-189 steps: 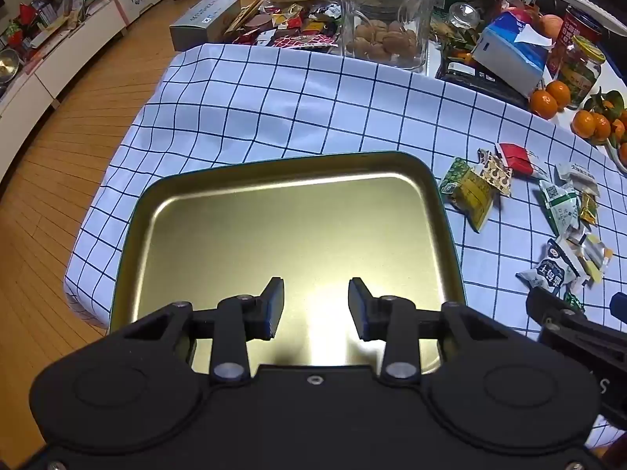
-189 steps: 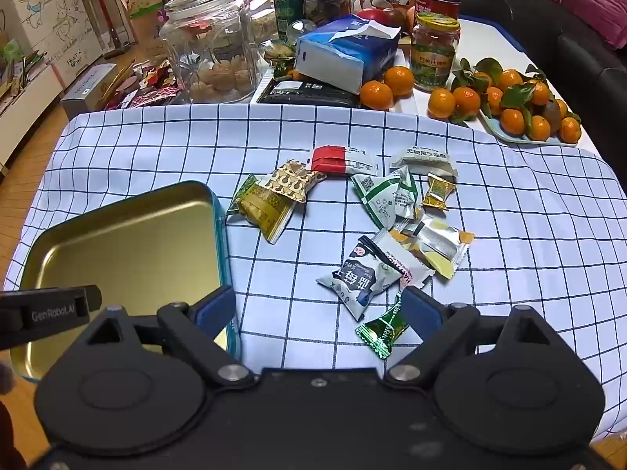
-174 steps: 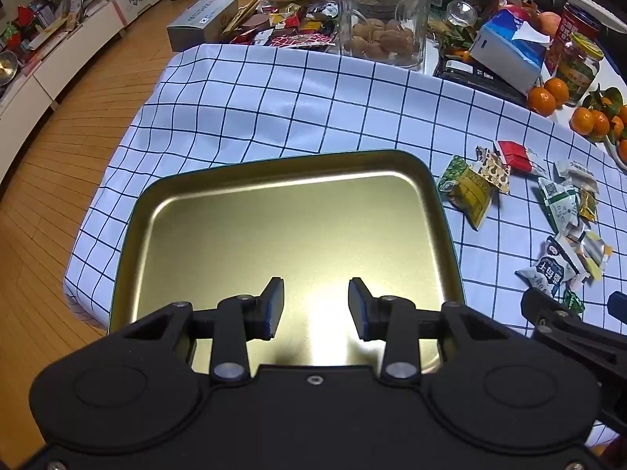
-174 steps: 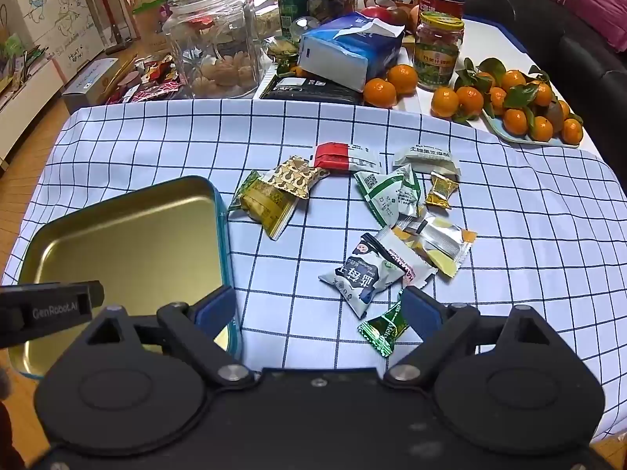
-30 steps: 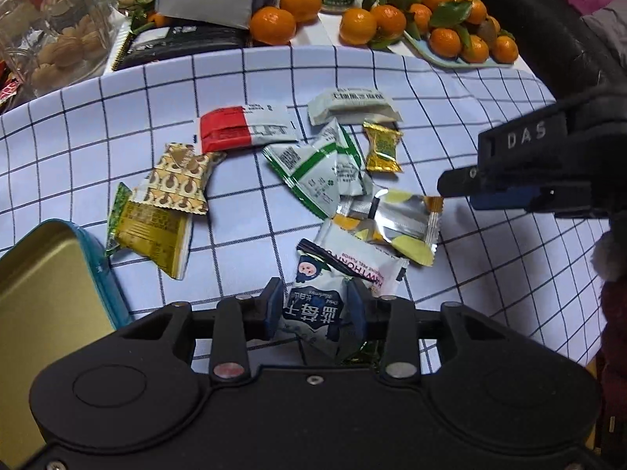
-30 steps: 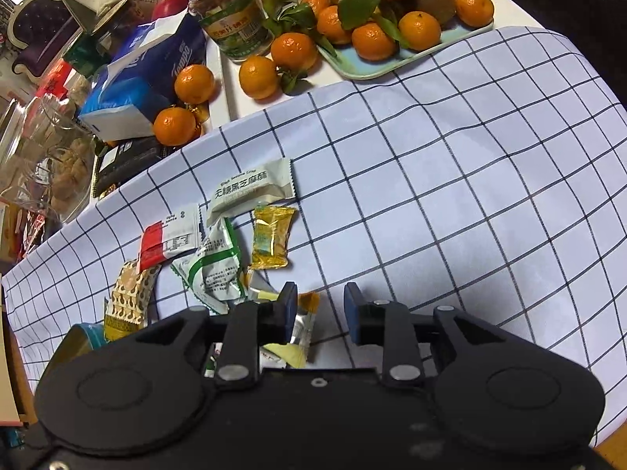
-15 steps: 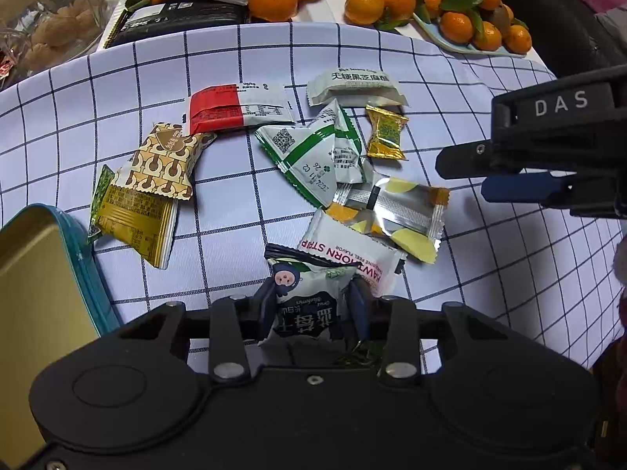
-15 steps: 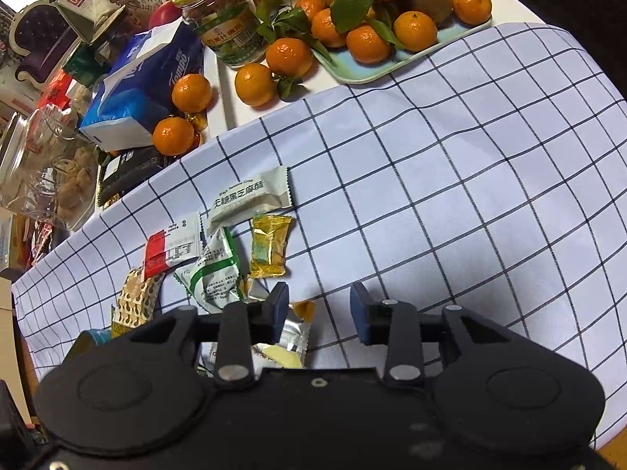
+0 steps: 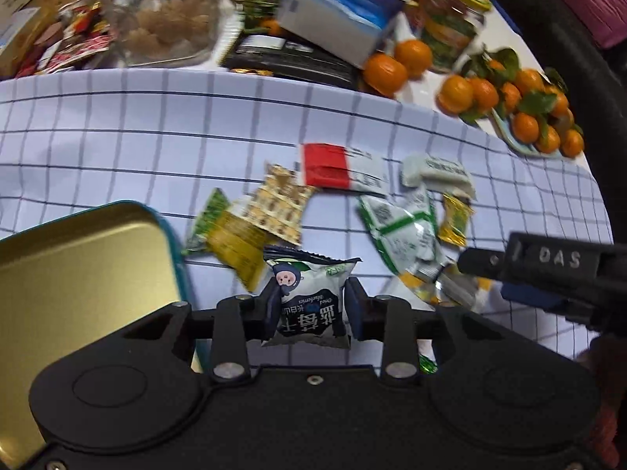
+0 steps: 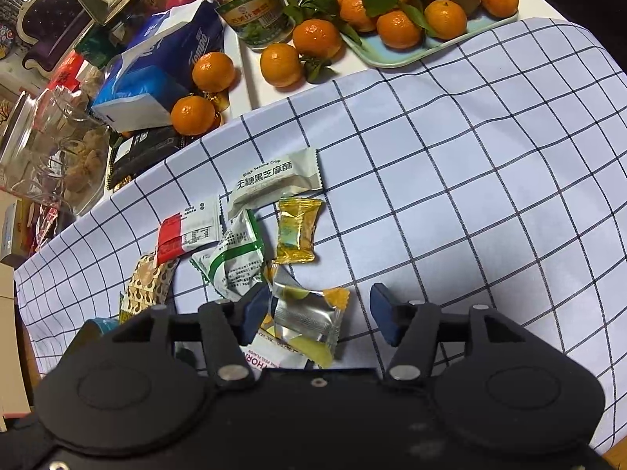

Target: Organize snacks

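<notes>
Pinching a white-and-navy snack packet [image 9: 309,301] after closing further, the left gripper [image 9: 309,305] holds it low in centre frame, beside the gold tin tray [image 9: 78,274] at lower left. Having just widened, the right gripper [image 10: 317,313] straddles a silver-and-yellow packet [image 10: 309,317] without pressing. Beyond lie more wrappers, then mandarins [image 10: 317,39].

Our left gripper [image 9: 309,305] has just closed on a white snack packet [image 9: 309,299], pinched between its pads above the checked cloth [image 9: 117,137]. To its left we see the gold tin [image 9: 78,266]; other wrappers lie beyond, and our right gripper [image 9: 548,274] reaches in from the right.
</notes>
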The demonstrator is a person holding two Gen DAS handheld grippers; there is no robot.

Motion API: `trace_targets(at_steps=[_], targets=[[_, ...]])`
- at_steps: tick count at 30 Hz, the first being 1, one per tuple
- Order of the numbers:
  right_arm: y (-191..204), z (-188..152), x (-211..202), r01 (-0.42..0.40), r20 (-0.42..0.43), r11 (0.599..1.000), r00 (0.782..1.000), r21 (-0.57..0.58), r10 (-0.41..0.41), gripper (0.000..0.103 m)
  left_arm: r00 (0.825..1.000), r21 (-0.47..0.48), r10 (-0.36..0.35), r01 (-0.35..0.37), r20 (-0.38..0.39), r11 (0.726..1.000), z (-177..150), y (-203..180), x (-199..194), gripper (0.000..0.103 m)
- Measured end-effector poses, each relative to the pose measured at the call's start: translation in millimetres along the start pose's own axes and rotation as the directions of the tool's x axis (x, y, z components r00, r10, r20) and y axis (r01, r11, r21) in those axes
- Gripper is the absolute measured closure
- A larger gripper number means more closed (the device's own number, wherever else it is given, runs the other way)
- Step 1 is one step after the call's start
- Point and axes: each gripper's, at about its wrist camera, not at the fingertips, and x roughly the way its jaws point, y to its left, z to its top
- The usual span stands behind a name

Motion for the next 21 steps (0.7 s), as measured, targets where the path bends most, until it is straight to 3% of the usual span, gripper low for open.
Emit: trace_targets(at_steps=[4, 8, 12, 14, 16, 18, 21], targets=[[3, -1, 3, -0.023, -0.011, 1.0, 1.0, 0.014, 0.023, 0.038, 0.999, -0.094, 0.032, -0.033, -0.012, 0.995, 3, 25, -2, 0.061], [9, -2, 2, -0.117, -0.053, 0.993, 0.992, 0.022, 0.118, 0.036, 0.999, -0.177, 0.034, -0.038, -0.024, 0.983, 4, 48, -5, 0.061], [14, -4, 0, -0.264, -0.122, 0.964, 0.956, 0.039, 0.267, 0.043, 0.998, -0.239, 0.06, -0.064, -0.024, 0.969, 4, 65, -9, 0.061], [16, -4, -6, -0.218, -0.065, 0.976, 0.974, 0.014, 0.219, 0.043, 0.997, -0.262, 0.068, -0.073, -0.026, 0.962, 3, 71, -10, 0.061], [23, -5, -12, -0.088, 0.02, 0.993, 0.996, -0.074, 0.09, 0.043, 0.997, -0.276, 0.073, -0.08, -0.034, 0.958, 3, 77, -10, 0.061], [33, -7, -12, 0.03, 0.079, 0.985, 0.997, -0.171, -0.016, 0.042, 0.995, -0.281, 0.083, -0.093, -0.046, 0.955, 3, 81, -10, 0.061], [43, -11, -9, 0.089, 0.106, 0.963, 0.992, -0.254, -0.063, 0.043, 0.994, -0.287, 0.092, -0.107, -0.064, 0.952, 3, 87, -9, 0.061]])
